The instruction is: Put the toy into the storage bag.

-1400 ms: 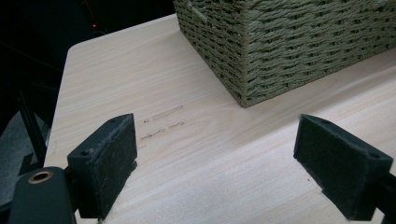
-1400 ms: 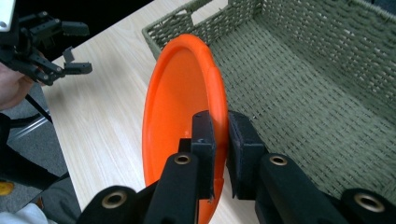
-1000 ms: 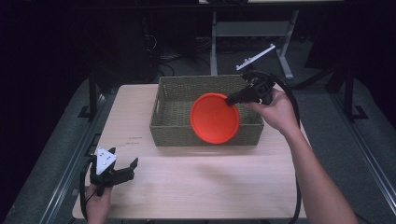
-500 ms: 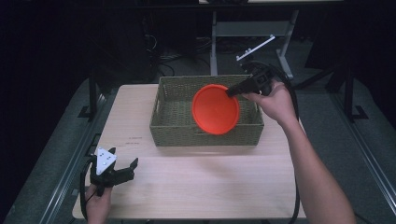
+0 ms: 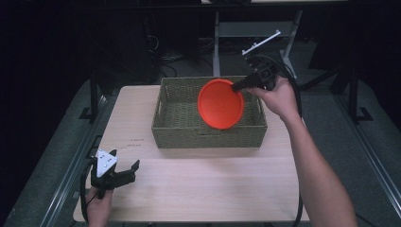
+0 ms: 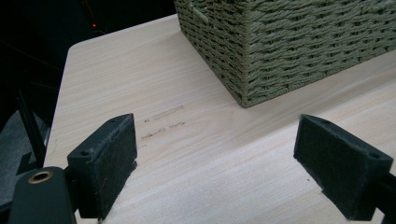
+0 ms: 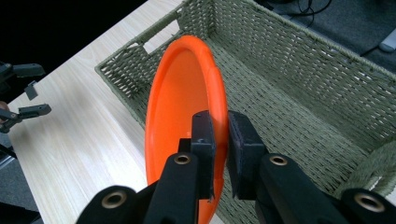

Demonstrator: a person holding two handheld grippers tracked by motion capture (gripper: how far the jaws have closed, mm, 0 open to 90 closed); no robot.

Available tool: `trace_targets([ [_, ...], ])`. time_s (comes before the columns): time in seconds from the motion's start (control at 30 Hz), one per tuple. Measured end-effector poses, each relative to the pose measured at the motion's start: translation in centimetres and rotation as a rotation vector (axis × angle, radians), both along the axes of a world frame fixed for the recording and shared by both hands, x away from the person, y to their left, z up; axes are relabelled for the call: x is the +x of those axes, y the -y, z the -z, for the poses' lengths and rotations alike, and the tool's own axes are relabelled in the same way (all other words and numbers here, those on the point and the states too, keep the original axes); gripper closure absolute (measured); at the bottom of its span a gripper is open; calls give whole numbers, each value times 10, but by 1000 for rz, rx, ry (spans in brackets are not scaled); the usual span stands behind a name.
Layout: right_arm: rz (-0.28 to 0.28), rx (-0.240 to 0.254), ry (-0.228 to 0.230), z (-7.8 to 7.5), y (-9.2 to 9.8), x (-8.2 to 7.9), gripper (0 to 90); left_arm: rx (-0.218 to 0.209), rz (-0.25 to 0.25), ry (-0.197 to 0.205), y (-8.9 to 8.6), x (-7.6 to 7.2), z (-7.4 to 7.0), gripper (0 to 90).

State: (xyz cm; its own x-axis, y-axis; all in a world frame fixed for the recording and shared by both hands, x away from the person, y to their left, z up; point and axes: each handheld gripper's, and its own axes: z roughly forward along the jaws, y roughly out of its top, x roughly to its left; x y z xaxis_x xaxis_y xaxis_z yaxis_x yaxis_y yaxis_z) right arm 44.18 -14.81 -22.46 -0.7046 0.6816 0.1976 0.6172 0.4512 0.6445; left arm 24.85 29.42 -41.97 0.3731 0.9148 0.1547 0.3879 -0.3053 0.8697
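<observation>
over the woven basket, right tongs pinch a smooth round orange plate.

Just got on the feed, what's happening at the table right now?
A person works with a gripper in each hand. The right gripper is shut on the rim of an orange plate, holding it tilted on edge above the woven basket. The left gripper rests open and holding nothing near the table's front left corner, apart from the basket.
</observation>
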Motion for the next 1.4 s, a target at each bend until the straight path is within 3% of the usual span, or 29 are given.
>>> trace_targets([
  [0.5,55,-5,-3,6,4,13,817,-8,-2,3,2,1,1,128],
  [1.23,125,-11,-37,27,9,41,816,-3,-4,-4,-2,0,0,128],
  [1.4,138,15,-32,32,10,46,816,-4,-2,-4,-1,0,0,128],
])
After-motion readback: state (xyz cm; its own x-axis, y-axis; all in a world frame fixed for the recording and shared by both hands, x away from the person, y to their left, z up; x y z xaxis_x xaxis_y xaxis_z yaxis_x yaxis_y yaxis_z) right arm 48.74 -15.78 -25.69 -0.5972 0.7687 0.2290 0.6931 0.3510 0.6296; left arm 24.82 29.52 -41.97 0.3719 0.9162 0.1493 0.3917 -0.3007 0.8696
